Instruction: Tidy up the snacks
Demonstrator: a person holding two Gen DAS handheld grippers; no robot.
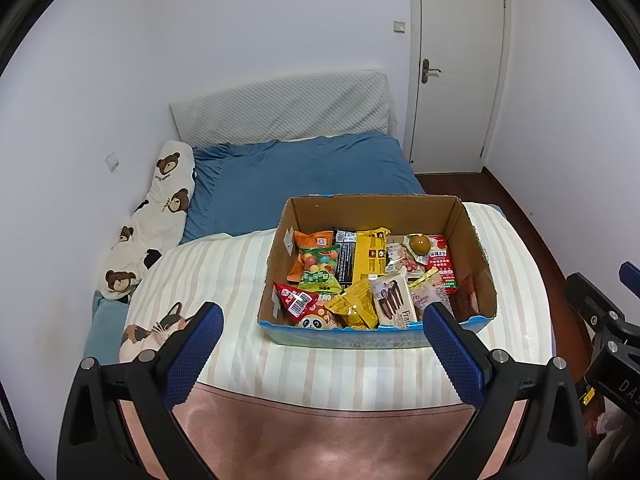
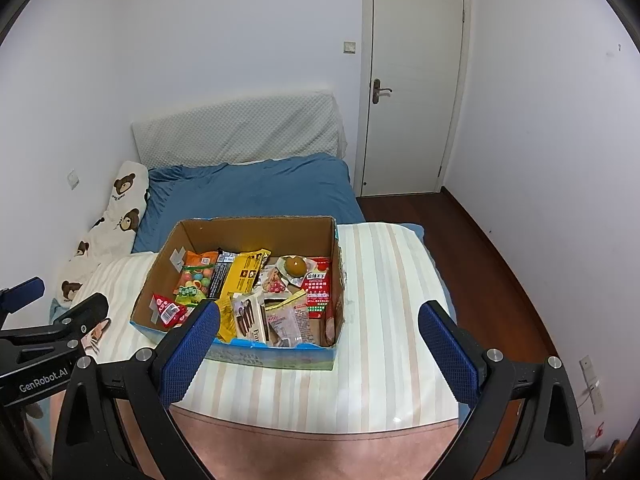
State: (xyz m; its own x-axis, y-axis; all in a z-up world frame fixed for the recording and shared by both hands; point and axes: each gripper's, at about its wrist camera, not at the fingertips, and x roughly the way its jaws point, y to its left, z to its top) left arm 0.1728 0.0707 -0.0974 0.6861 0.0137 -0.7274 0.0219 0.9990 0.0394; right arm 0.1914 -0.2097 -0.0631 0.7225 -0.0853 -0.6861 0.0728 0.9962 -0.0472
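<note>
An open cardboard box with a blue printed base stands on a striped cloth on the bed, and shows in the right wrist view too. Several snack packets lie in it: a candy bag, a yellow packet, a red triangular packet, a chocolate biscuit pack, a red packet. My left gripper is open and empty, in front of the box. My right gripper is open and empty, its left finger over the box's near edge.
The striped cloth covers the bed's foot; a blue blanket lies behind. A bear-print pillow lies at the left wall. A padded headboard and a closed door are behind. Wood floor runs on the right.
</note>
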